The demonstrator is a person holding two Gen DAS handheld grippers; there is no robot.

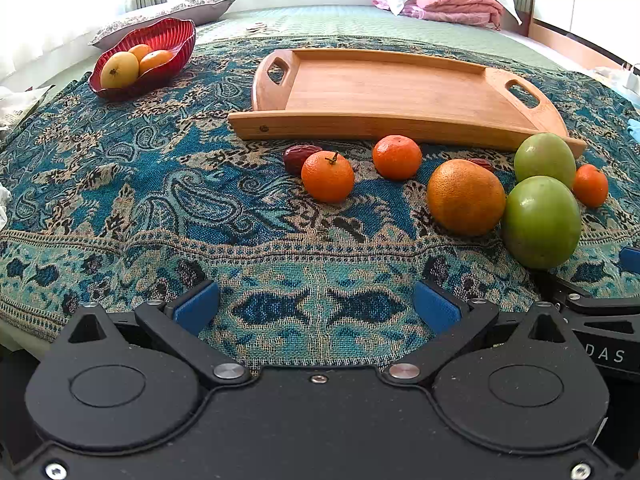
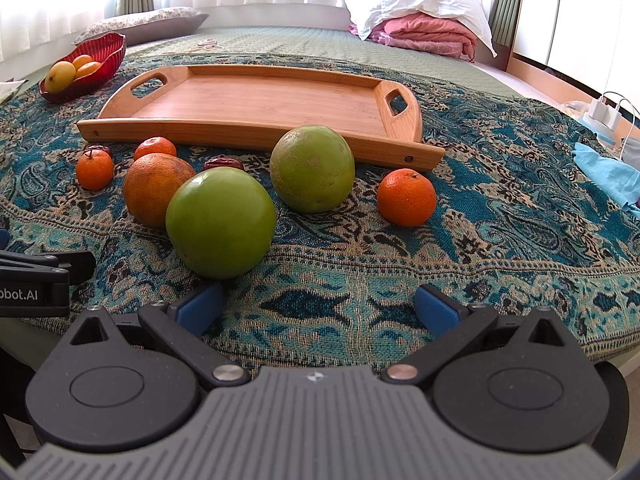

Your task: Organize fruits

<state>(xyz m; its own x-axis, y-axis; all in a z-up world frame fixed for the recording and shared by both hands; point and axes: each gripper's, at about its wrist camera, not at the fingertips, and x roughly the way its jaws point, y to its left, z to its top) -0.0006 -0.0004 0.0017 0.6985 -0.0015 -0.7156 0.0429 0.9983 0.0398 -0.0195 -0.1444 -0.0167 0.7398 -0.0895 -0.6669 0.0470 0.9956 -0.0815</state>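
An empty wooden tray (image 1: 400, 92) (image 2: 260, 100) lies on the patterned cloth. In front of it lie three mandarins (image 1: 328, 176) (image 1: 397, 157) (image 2: 406, 197), a large orange (image 1: 466, 197) (image 2: 154, 188), two green fruits (image 2: 221, 222) (image 2: 313, 168) and two dark dates (image 1: 298, 157) (image 2: 223, 163). A red bowl (image 1: 160, 40) (image 2: 108, 56) at the far left holds yellow and orange fruits. My left gripper (image 1: 316, 308) is open and empty, near the cloth's front edge. My right gripper (image 2: 318, 306) is open and empty, just right of the near green fruit.
The cloth covers a bed. A pillow (image 1: 172, 12) and folded pink bedding (image 2: 424, 32) lie at the back. A light blue cloth (image 2: 608, 172) and a white charger (image 2: 604, 110) lie at the right. Crumpled paper (image 1: 16, 108) is at the left.
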